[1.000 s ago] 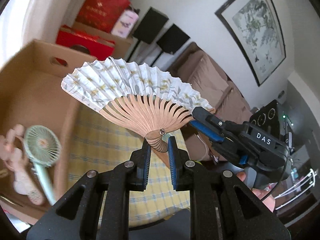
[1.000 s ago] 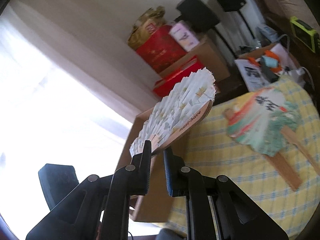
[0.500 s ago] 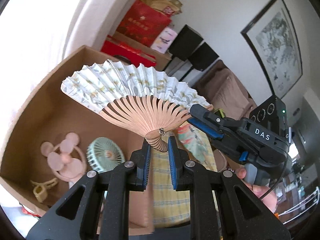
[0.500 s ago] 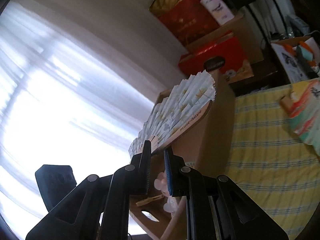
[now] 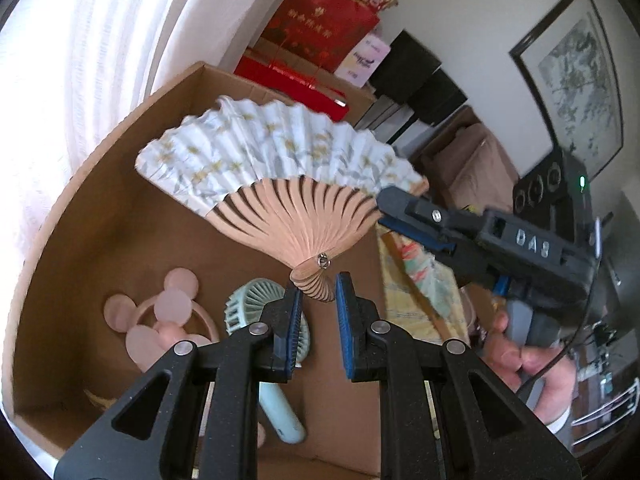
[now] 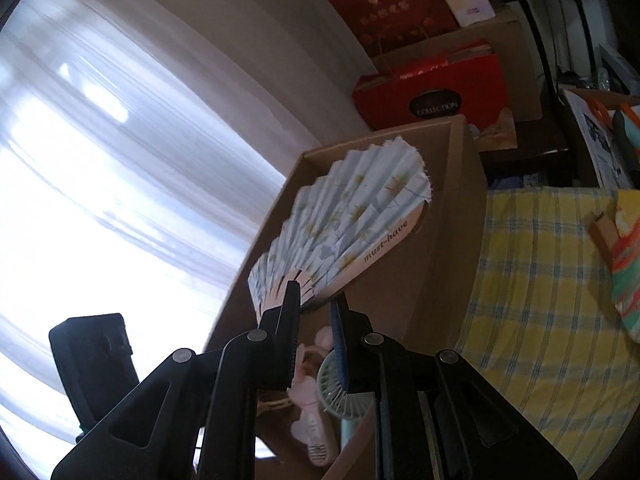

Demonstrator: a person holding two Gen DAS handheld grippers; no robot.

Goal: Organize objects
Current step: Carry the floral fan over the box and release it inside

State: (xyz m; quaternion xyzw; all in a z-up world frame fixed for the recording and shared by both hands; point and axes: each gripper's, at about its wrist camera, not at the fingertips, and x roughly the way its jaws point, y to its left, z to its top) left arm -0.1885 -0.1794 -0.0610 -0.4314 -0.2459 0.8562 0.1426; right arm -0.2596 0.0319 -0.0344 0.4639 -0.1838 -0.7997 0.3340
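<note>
**Open fan held over the box by both tongs**

Cardboard box (image 5: 120,184) stands beside a yellow checked cloth (image 6: 532,280). Folding fan (image 5: 280,168), spread open, hangs above the box's open top. Left tongs (image 5: 318,292) pinch its pivot end, jaws narrow. Right tongs (image 6: 314,300) clamp the outer rib, jaws nearly closed. Inside the box: mint hand fan (image 5: 256,308), pink mouse-eared fan (image 5: 160,320). A painted paper fan (image 6: 624,264) lies on the cloth.
</note>
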